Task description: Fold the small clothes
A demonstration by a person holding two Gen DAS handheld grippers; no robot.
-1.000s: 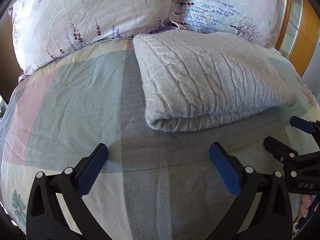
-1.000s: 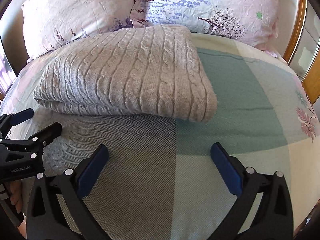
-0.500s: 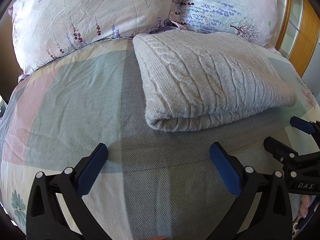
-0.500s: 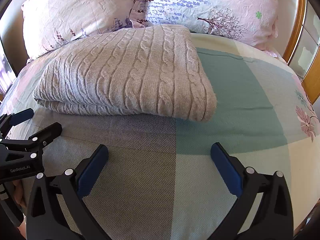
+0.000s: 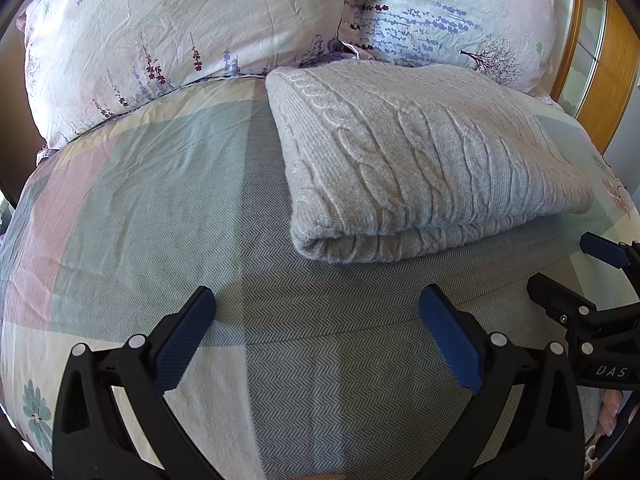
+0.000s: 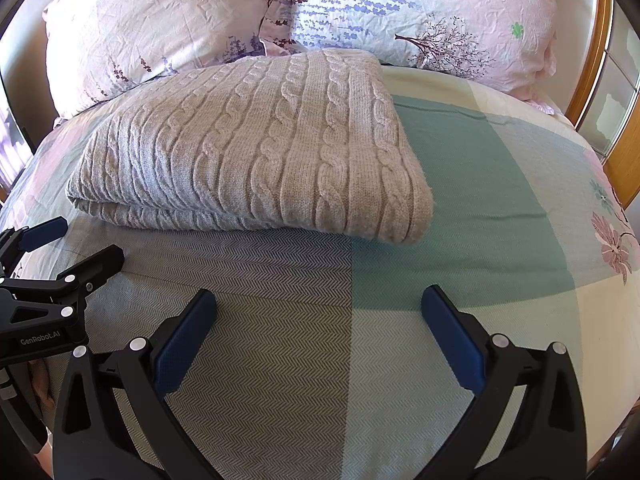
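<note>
So, left gripper [image 5: 316,334]: blue-padded fingers spread wide, nothing gripped.
Right gripper [image 6: 318,334]: fingers spread just as wide, nothing held.
Count: one folded grey cable-knit sweater [image 5: 420,160], two floral pillows [image 5: 180,36].
Sweater spot: laid on the patchwork bedspread [image 5: 152,200], beyond both grippers' fingertips, untouched.

2 floral pillows [image 5: 180,36] [image 6: 420,20] lean at the head of a patchwork bedspread [image 5: 140,208].

Folded grey cable-knit sweater [image 6: 256,152] on patchwork bed [image 6: 480,200], two floral pillows [image 6: 420,12] behind, right gripper [image 6: 318,312] jaws spread wide, left gripper [image 6: 68,248] alongside.
</note>
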